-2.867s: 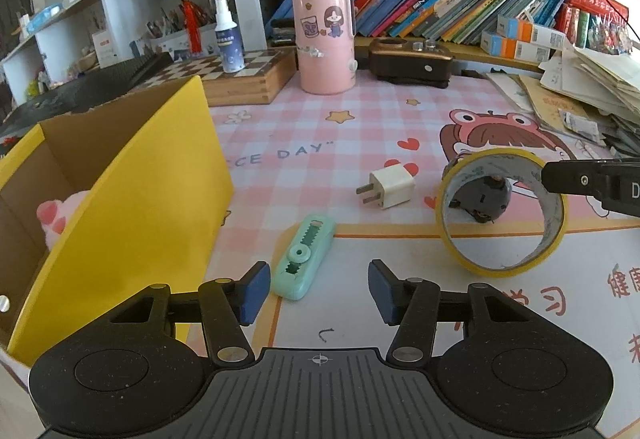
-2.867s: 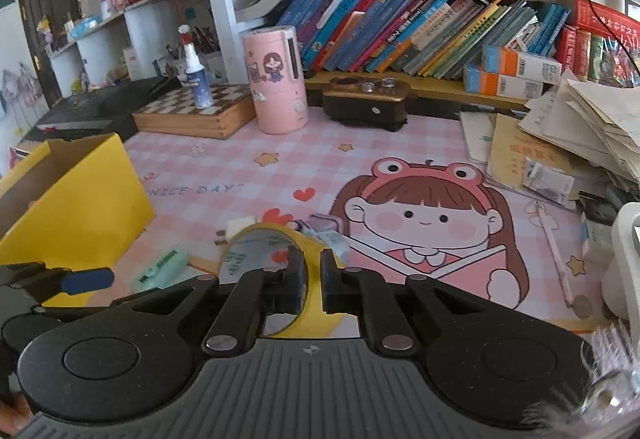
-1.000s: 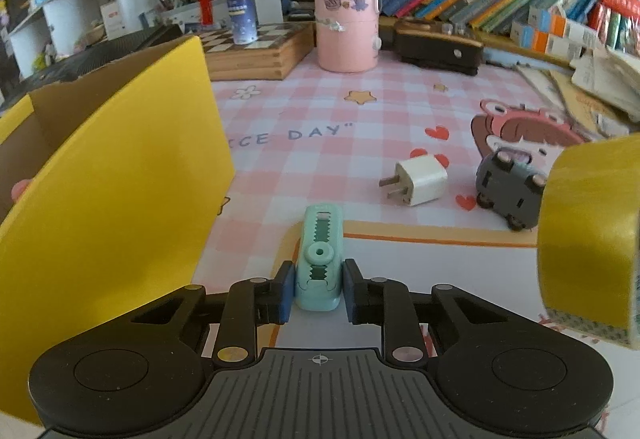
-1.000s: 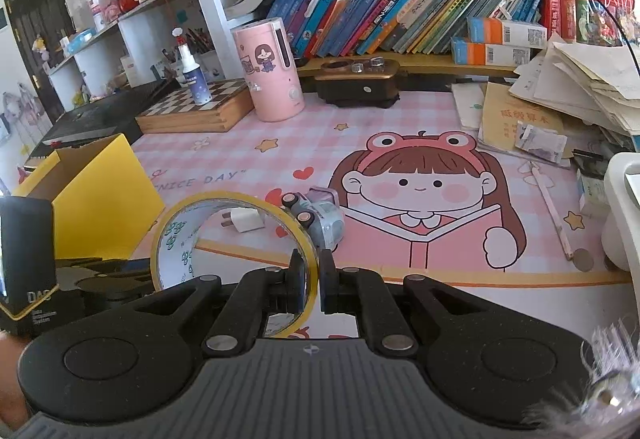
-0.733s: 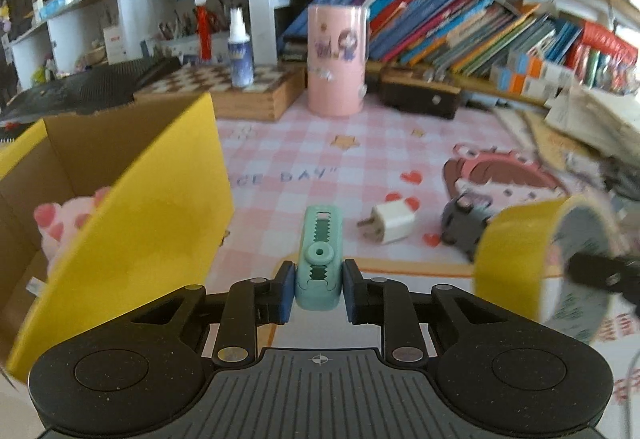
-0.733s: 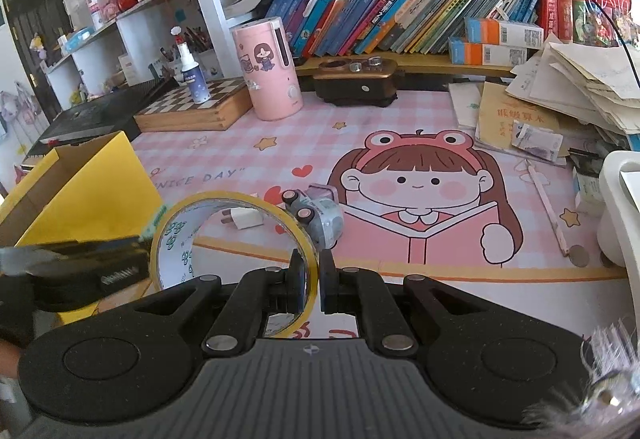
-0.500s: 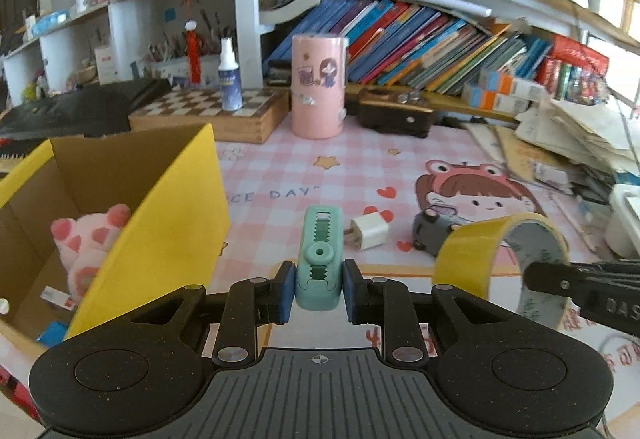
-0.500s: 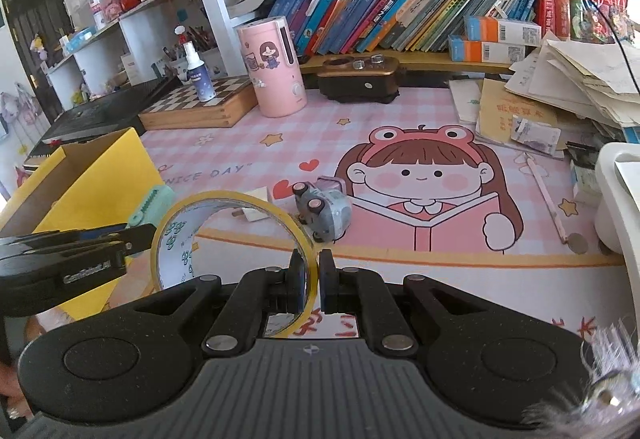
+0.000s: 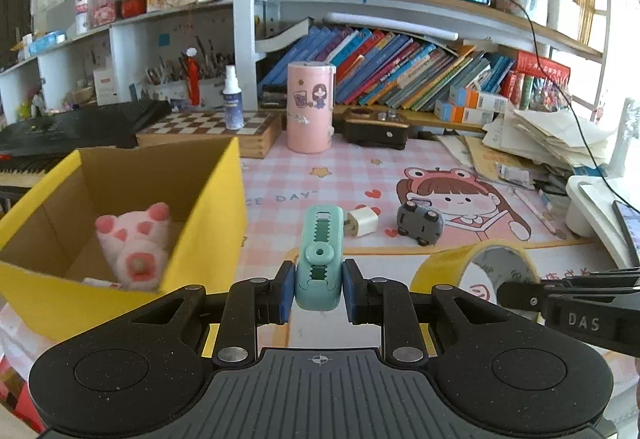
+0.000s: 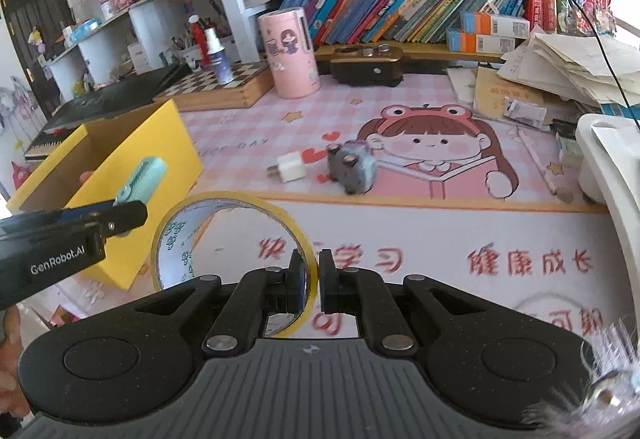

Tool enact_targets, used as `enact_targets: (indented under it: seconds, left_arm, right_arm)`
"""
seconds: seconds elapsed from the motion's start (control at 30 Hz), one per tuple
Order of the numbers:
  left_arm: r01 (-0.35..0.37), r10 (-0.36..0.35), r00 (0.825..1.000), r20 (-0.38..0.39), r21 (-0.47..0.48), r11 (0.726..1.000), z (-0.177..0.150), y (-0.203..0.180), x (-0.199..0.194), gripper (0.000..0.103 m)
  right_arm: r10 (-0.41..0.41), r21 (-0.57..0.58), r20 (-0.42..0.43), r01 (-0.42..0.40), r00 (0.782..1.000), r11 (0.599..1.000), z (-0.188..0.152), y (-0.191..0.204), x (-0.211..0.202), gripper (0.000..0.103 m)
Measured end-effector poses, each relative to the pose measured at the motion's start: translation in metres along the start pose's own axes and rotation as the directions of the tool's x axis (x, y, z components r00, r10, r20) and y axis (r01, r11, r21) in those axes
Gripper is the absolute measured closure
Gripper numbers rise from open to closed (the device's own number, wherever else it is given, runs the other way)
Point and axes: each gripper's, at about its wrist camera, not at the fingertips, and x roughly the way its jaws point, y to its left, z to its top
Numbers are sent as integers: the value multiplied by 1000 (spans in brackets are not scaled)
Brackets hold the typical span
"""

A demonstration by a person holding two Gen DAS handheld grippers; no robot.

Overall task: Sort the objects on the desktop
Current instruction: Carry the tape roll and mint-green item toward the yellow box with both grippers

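Observation:
My left gripper [image 9: 319, 289] is shut on a mint green correction tape dispenser [image 9: 321, 255], lifted off the desk to the right of the open yellow cardboard box [image 9: 208, 215]. A pink plush toy [image 9: 134, 243] lies inside the box. My right gripper [image 10: 313, 285] is shut on the wall of a yellow tape roll [image 10: 228, 239], held upright above the mat. The roll [image 9: 476, 263] shows at lower right in the left wrist view. The dispenser [image 10: 142, 175] and left gripper appear at left in the right wrist view. A white plug adapter [image 10: 290, 167] and a grey toy car [image 10: 354, 167] lie on the mat.
A pink cylindrical holder [image 9: 310, 107], a chessboard box [image 9: 216, 127] with a spray bottle [image 9: 233, 97] and a dark brown box [image 9: 376, 129] stand at the back. Loose papers [image 10: 560, 67] pile at right, beside a white appliance [image 10: 608, 167]. Bookshelves fill the back wall.
The left gripper has risen with the green dispenser, so the box's inside with the plush now shows. The right gripper has carried the tape roll leftward, nearer the box.

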Motion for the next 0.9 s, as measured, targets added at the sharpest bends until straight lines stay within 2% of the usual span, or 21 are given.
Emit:
enact_targets:
  seconds: [0.6, 0.9]
  left_arm:
    - [20, -20, 1000, -21, -1, 1000, -49, 79, -73, 80]
    - [22, -22, 999, -26, -1, 1000, -69, 107, -104, 80]
  right_arm:
    - [-14, -16, -15, 13, 1000, 1000, -58, 106, -39, 97]
    - [-6, -4, -18, 6, 1000, 1000, -84, 146, -56, 97]
